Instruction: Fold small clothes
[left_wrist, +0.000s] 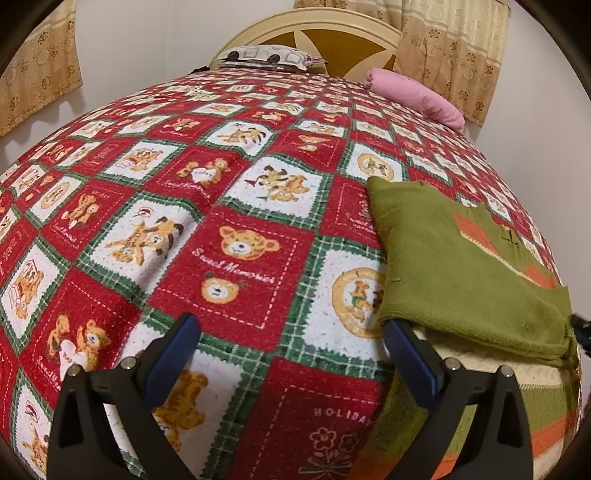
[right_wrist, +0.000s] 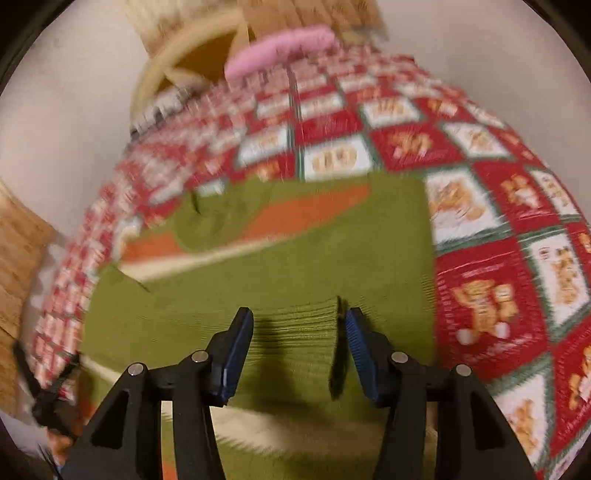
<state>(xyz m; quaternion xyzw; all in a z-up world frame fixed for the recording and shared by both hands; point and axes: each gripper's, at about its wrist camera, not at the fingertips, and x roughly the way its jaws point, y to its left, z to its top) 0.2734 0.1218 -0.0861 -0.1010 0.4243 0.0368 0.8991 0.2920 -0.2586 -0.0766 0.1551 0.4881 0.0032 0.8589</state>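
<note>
Left wrist view shows the green sweater (left_wrist: 454, 266) already folded over on the teddy-bear bedspread (left_wrist: 240, 221), left gripper (left_wrist: 291, 354) spread wide and empty, right gripper (right_wrist: 299, 339) half-open above it, holding nothing; further folds probably remain.

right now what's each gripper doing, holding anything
left gripper: open wide, empty, beside the green sweater
right gripper: open, empty, over the sweater
</note>
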